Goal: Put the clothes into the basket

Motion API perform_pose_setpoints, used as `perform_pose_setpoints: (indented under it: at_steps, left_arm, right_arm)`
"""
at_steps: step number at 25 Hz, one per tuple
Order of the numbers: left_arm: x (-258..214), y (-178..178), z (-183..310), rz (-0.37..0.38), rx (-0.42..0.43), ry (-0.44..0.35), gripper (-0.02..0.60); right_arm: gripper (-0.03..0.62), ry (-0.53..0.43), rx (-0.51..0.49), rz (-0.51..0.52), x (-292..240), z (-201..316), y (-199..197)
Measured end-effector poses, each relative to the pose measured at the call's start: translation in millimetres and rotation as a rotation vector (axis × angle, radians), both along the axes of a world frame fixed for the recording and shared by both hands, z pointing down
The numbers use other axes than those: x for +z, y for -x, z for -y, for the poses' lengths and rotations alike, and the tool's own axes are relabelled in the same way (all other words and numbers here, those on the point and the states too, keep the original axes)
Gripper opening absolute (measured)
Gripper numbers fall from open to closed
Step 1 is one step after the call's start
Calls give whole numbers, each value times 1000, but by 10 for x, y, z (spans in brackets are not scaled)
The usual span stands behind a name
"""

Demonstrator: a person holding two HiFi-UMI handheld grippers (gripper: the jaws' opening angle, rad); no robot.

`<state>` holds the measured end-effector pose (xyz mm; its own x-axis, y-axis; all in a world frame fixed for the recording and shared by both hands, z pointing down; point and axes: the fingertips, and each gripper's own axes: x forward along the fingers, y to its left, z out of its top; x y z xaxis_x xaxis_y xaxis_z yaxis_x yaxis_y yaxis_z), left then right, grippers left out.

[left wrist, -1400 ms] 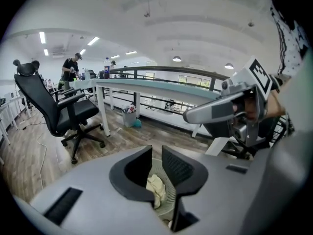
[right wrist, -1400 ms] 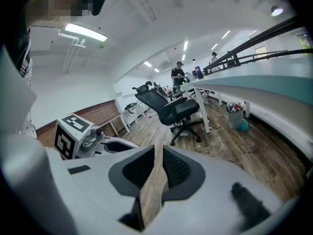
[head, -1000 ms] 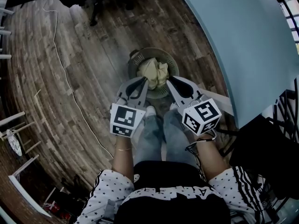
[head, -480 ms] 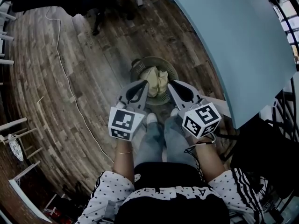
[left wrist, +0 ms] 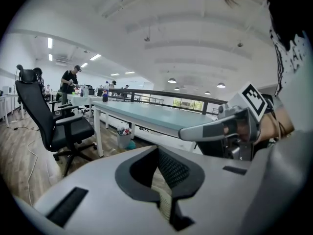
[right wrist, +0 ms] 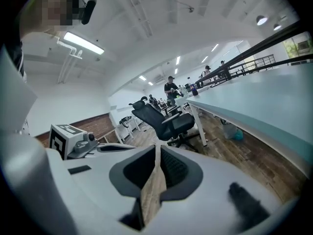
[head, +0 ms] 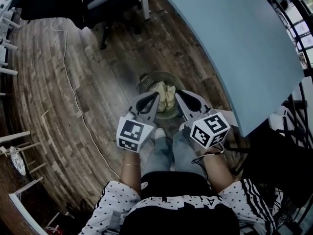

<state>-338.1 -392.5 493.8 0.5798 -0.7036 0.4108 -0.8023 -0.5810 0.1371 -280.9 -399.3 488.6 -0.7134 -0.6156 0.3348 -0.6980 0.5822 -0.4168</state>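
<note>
**Tongs shut and empty over the loaded basket**

Left tongs (head: 156,96) have their jaws pressed together with nothing gripped. Only a sliver of pale mesh shows through the slit in the left gripper view. Right tongs (head: 177,94) are likewise closed to a hairline and hold nothing, with bare planks showing through the gap in the right gripper view. The two sets sit side by side, tips angled slightly toward each other.

Between and just beyond the tips, lower down, lie the clothes (head: 164,90), a crumpled pale yellow heap already inside the round basket (head: 168,74). The heap is bunched, so I can make out no clear long axis. Each tip flanks one side of it, and neither hand looks nearer than the other. Both gripper views look out across the room and not down at the heap, so I judge the tongs to be well clear of the fabric. No other garment shows in any view, and this piece at least looks delivered.

Under the tongs, the basket stands on a dark wood-plank floor (head: 73,121), just ahead of the person's shoes (head: 159,130). A thin white cable (head: 73,89) trails across the planks well off to the left-tongs side. On the right-tongs side runs a long pale blue bench (head: 234,43), and a black office chair (head: 105,1) stands beyond the basket.
</note>
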Motion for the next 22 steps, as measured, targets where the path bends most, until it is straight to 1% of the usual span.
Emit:
perform_pose_setpoints:
  at_steps: [3,7,10,13,22]
  left_arm:
    - [-109,-20,-12,-5,14,-11,15]
    - [-305,-50,-32,-33,42,-42,15]
    - [-362,-57,-51,-18,45,-42,15]
    - [-427,-72,-73,-21,52,-44,14]
    - [-660,-142,-105,-17,79,-84,15]
  right_arm:
    - [44,-1,11,-9,-83,-20,-19]
    - [44,-6,34,-5,-216,-41,-34]
    - [44,-17,39,0,-316,-69,-19]
    - [44,-29,41,5,-410,-97,-8]
    - [44,-66,40,5,-649,-171,-37]
